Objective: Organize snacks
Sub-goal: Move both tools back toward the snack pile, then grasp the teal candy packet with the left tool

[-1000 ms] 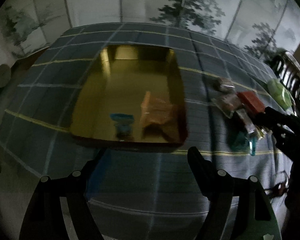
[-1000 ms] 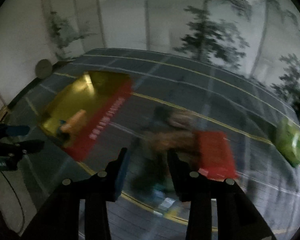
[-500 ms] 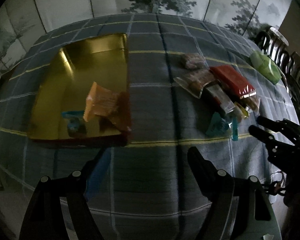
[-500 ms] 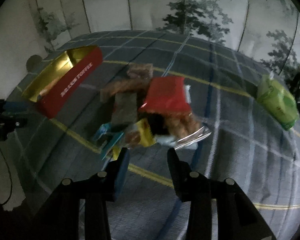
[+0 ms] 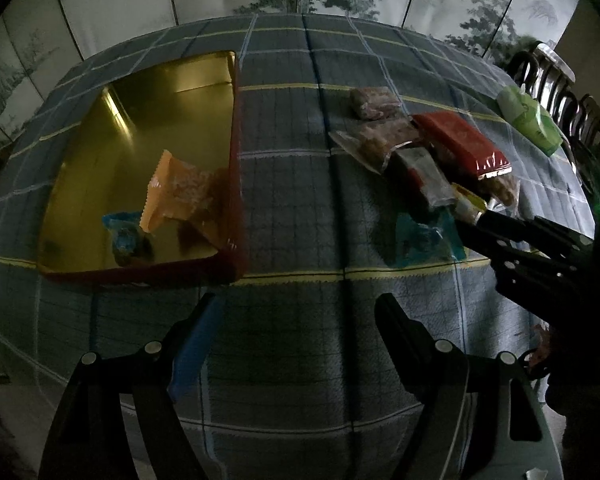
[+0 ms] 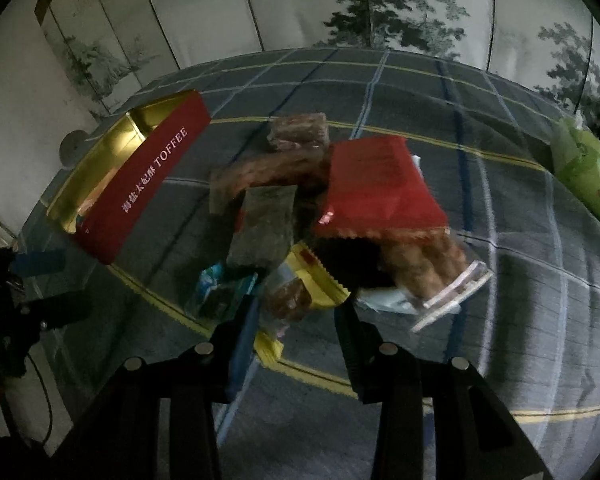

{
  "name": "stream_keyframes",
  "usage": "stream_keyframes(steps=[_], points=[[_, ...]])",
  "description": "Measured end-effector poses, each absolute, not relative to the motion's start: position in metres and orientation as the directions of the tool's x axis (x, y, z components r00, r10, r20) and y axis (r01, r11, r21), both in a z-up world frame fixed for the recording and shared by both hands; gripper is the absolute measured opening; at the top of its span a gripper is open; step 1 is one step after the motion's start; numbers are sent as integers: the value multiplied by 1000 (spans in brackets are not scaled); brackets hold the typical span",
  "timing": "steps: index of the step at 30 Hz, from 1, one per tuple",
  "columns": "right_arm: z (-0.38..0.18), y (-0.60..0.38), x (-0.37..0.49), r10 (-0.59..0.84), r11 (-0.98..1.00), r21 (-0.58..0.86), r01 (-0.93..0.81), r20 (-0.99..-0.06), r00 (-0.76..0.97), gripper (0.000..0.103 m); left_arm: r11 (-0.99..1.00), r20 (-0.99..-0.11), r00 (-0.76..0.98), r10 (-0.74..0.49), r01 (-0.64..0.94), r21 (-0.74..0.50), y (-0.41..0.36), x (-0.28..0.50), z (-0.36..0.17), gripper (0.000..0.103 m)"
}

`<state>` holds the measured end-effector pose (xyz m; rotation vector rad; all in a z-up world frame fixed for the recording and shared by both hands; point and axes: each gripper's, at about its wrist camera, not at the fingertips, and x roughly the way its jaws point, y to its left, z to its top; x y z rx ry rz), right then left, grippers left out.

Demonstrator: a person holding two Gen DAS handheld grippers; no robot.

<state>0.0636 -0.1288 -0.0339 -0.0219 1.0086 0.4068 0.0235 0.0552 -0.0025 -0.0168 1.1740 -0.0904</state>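
Note:
A red tin with a gold inside (image 5: 180, 92) sits on the checked cloth at the left; it also shows in the right wrist view (image 6: 148, 176). An orange packet (image 5: 180, 190) and a small blue packet (image 5: 126, 232) lie in it. A pile of snacks lies to its right: a red packet (image 6: 376, 188), a dark packet (image 6: 264, 228), a yellow packet (image 6: 300, 292), a teal packet (image 5: 424, 238). My right gripper (image 6: 296, 316) is open, its fingers either side of the yellow packet. My left gripper (image 5: 296, 312) is open and empty above the cloth near the tin's front edge.
A green packet (image 5: 530, 120) lies apart at the far right of the table, also in the right wrist view (image 6: 584, 176). Dark chair backs (image 5: 556, 84) stand beyond the table's right edge. A painted screen wall stands behind the table.
My right gripper has moved forward and down onto the snack pile, now straddling the yellow packet. My left gripper's view has swung right, so the tin sits further left.

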Motion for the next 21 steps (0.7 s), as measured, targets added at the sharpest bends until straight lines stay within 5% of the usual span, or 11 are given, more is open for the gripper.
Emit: stream_keyframes(steps=[21], points=[[-34, -123, 77, 310, 935, 169, -311, -814, 491, 36, 979, -903, 409, -128, 197, -50, 29, 29, -15, 75]])
